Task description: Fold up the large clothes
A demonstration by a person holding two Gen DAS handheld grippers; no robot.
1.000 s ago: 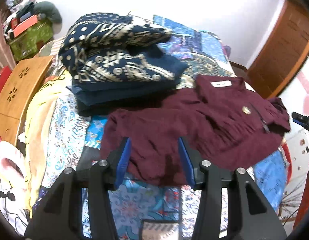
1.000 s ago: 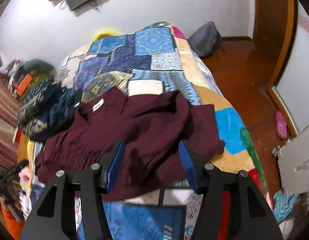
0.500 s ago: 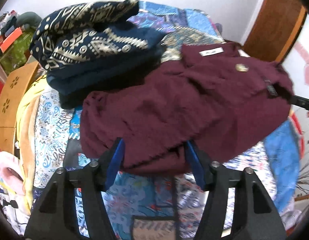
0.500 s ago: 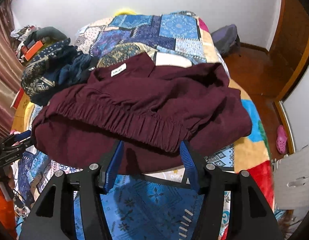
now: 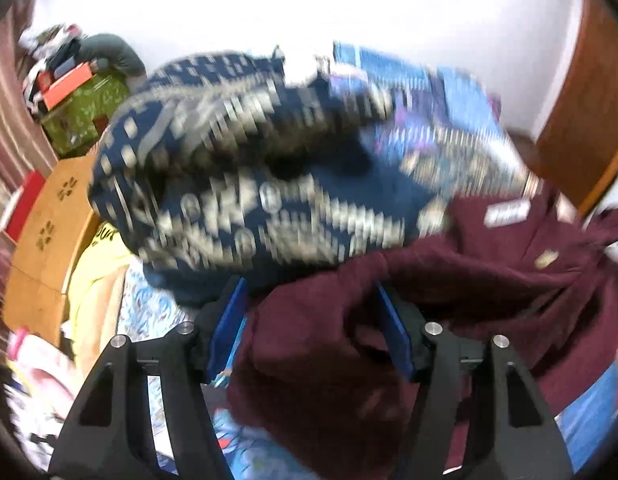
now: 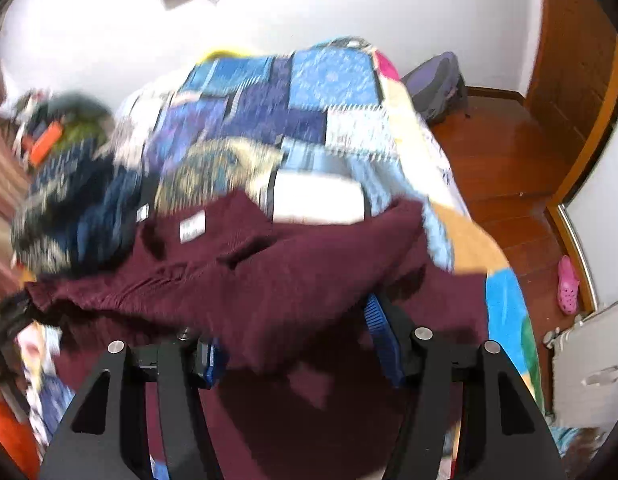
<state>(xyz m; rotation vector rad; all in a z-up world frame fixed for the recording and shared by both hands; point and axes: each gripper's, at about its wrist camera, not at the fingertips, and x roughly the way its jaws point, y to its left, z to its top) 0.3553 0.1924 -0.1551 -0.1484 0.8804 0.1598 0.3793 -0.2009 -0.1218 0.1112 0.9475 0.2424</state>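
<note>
A maroon garment [image 5: 469, 280] with a white neck label [image 5: 507, 213] lies crumpled on the patchwork quilt [image 5: 429, 92]. My left gripper [image 5: 309, 284] stands open over its near left edge, and bunched maroon cloth fills the gap between the blue pads. In the right wrist view the same garment [image 6: 269, 272] drapes over the fingers of my right gripper [image 6: 293, 320], which is open with cloth between its jaws. Its left fingertip is hidden under the fabric. Both views are blurred by motion.
A stack of navy patterned clothes [image 5: 249, 180] sits just behind the garment on the left. A wooden board [image 5: 49, 216] and a green box [image 5: 85, 112] flank the bed's left side. A backpack [image 6: 437, 88], a pink shoe [image 6: 568, 284] and a white cabinet [image 6: 589, 360] are on the right.
Both grippers have pushed forward onto the maroon garment, so its near edge now lies between and over the fingers. The left jaws have widened. The garment has bunched up.
</note>
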